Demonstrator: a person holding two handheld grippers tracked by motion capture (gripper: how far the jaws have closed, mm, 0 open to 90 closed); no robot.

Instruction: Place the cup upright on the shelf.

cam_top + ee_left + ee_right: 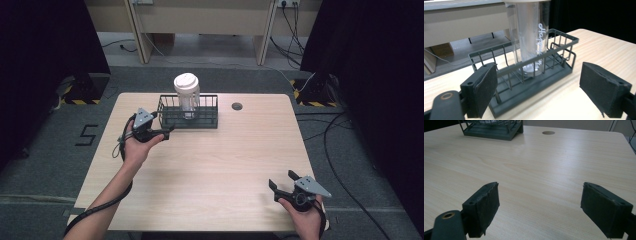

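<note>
A pale wood-grain worktop (210,165) with a round cable hole (237,106) stands on grey carpet (45,165). Black curtains (45,40) flank both sides; beige furniture legs (137,35), hazard-striped bases (80,95) and trailing cables (345,165) lie beyond.

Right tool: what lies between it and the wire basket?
Bare tabletop. The right gripper view shows wood running from the open right tool to the wire basket.

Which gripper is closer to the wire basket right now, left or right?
Left. The left gripper sits just off the wire basket at its near left corner, jaws open toward it. The right gripper is far off at the table's near right edge.
</note>
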